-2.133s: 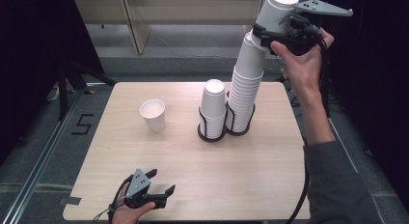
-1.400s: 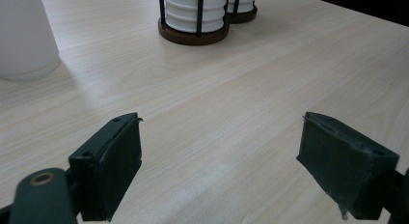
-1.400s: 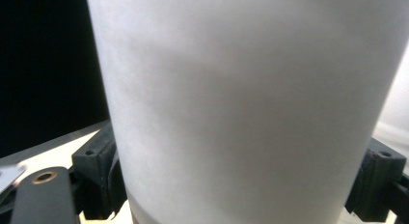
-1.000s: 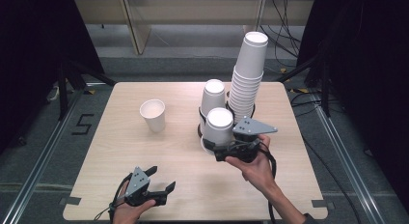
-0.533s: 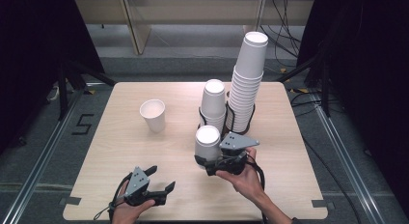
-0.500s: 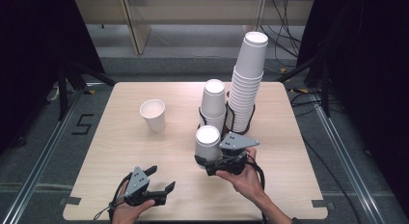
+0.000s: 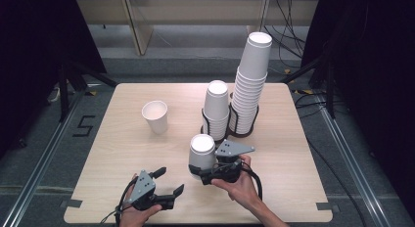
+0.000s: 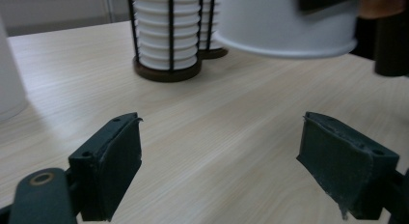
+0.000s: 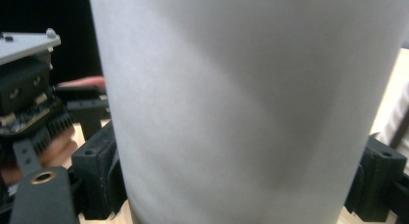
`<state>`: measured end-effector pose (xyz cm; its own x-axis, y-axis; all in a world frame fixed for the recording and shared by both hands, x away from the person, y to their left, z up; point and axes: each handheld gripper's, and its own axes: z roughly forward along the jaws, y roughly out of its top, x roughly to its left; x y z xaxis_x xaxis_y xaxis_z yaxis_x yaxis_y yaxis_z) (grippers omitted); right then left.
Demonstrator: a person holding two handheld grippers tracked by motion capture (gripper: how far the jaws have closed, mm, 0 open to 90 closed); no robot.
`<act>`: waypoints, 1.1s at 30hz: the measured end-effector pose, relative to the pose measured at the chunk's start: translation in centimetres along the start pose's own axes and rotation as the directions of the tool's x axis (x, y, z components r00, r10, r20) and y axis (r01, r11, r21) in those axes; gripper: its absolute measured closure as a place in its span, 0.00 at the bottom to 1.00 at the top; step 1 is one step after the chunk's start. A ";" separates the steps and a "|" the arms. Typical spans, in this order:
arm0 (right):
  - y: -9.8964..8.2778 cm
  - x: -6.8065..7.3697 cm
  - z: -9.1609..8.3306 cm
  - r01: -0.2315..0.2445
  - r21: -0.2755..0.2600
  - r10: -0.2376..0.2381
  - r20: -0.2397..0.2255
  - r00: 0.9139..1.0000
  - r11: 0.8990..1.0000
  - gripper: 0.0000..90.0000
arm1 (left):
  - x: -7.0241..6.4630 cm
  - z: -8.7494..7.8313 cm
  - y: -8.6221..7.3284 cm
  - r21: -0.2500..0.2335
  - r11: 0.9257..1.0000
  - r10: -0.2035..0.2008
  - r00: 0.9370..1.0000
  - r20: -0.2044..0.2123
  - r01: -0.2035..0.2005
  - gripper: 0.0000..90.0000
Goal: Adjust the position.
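Table (image 7: pixel 293 188): light wood. All the work sits on its near half.
Tall stack (image 7: pixel 252 90): inverted cups in a wire holder, back right. It leans a bit to the right.
Short stack (image 7: pixel 216 107): same kind of holder, touching the tall one on its left.
Lone cup (image 7: pixel 155 117): stands mouth up, well apart to the left.
Cup (image 7: pixel 201 153): in the R gripper, just in front of the short stack and low over the table. In the left gripper view (image 8: pixel 284 26) its bottom edge looks just off the wood.
Cup axis: long axis near vertical. It widens upward in the right gripper view (image 9: pixel 251 108), so prob. mouth up, but not certain.
R gripper (image 7: pixel 200 172): clamped on the cup's lower wall from the side.
L gripper (image 7: pixel 169 183): jaws apart w/ nothing between. It rests at the near edge, pointing toward the cup.
Risk 1: thin paper wall, so a hard squeeze could dent it or leave it oval.
Risk 2: letting go before the base is flat on the wood could tip the cup over.
Risk 3: short stack is close behind, so a push fwd could knock the holder, and the leaning tall stack could go w/ it.
Risk 4: L gripper is near, so a sideways swing could clip it.
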<state>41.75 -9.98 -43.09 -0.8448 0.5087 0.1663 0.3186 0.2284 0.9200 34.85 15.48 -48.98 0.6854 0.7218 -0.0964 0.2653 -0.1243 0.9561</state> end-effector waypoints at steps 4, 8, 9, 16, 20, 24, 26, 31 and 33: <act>-0.1 0.1 0.5 -0.027 -0.014 0.027 -0.028 0.999 1.000 0.17 | -0.9 0.5 0.2 -0.035 0.999 -0.004 0.999 0.038 0.005 0.16; -0.3 0.4 0.7 -0.038 -0.015 0.038 -0.040 0.998 0.999 0.17 | -1.7 1.4 0.3 -0.056 0.998 -0.029 0.998 0.052 0.032 0.16; -0.4 0.4 0.8 -0.020 -0.022 0.019 -0.034 0.999 1.000 0.17 | -1.8 1.5 0.3 -0.067 0.997 -0.040 0.997 0.060 0.044 0.16; -0.8 1.0 1.4 -0.026 -0.009 0.025 -0.063 0.998 1.000 0.17 | -1.7 1.6 0.6 -0.102 0.991 -0.074 0.994 0.082 0.082 0.16; -0.9 1.1 1.5 -0.006 -0.002 0.006 -0.070 0.998 1.000 0.17 | -1.7 1.5 0.6 -0.097 0.992 -0.069 0.995 0.077 0.076 0.15; -1.0 1.5 1.8 -0.017 -0.011 0.016 -0.086 0.996 1.000 0.17 | -1.9 1.7 0.6 -0.087 0.994 -0.061 0.995 0.073 0.068 0.11; -1.0 1.8 1.9 -0.027 -0.011 0.026 -0.098 0.995 1.000 0.17 | -2.0 1.9 0.6 -0.104 0.993 -0.054 0.995 0.081 0.062 0.08; -1.1 2.5 2.3 -0.022 -0.007 0.021 -0.115 0.993 1.000 0.17 | -2.4 2.2 0.6 -0.082 0.996 -0.036 0.998 0.047 0.040 0.02; -1.0 2.8 2.4 -0.002 -0.009 0.001 -0.114 0.993 1.000 0.17 | -2.5 2.4 0.6 -0.095 0.995 -0.031 0.999 0.040 0.035 0.01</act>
<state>40.11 -6.85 -44.38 -0.8880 0.4107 0.2068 0.3164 0.2195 0.9229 34.90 11.96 -48.79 0.7033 0.6975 -0.1373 0.2236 -0.0337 0.9741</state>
